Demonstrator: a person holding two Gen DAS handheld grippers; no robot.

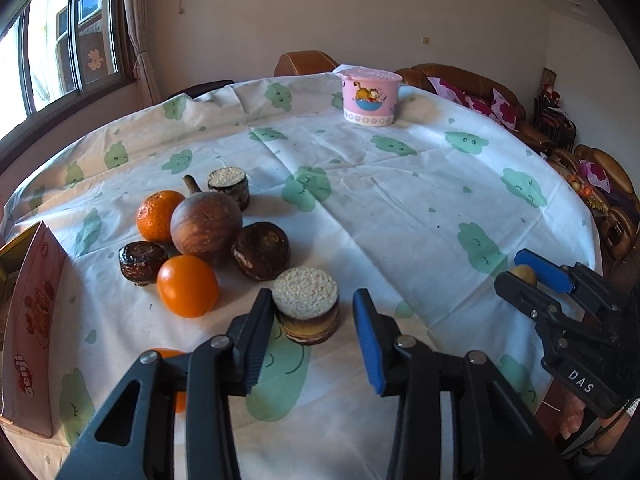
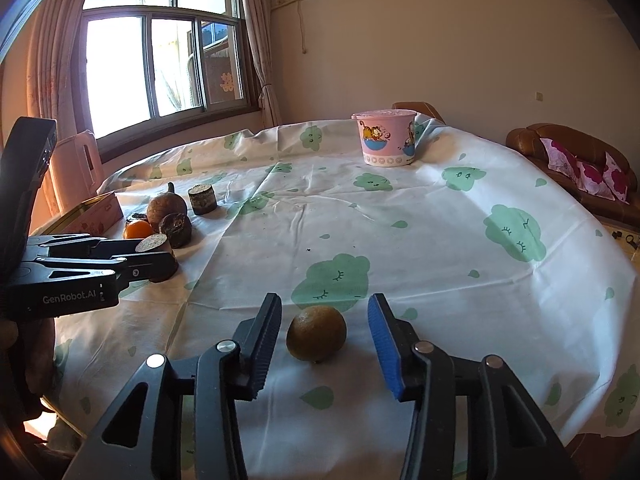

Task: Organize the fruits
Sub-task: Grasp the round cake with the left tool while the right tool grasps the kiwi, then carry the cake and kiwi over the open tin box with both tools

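My left gripper (image 1: 310, 336) is open, its jaws on either side of a round cake with a white grainy top (image 1: 306, 310); it also shows in the right wrist view (image 2: 156, 258). Beyond it lie two oranges (image 1: 187, 286) (image 1: 158, 216), a big brown round fruit with a stem (image 1: 206, 226), a dark brown fruit (image 1: 261, 250) and two more dark cakes (image 1: 142, 262) (image 1: 229, 186). My right gripper (image 2: 324, 334) is open around a small greenish-brown fruit (image 2: 316, 332) on the cloth; it also shows in the left wrist view (image 1: 528, 276).
A pink cartoon tub (image 1: 370, 96) stands at the far side of the round table (image 1: 400, 200) with its cloud-print cloth. A pink carton (image 1: 32, 320) stands at the left edge. A third orange (image 1: 168, 354) lies partly hidden under my left gripper. Brown sofas (image 2: 568, 156) are on the right.
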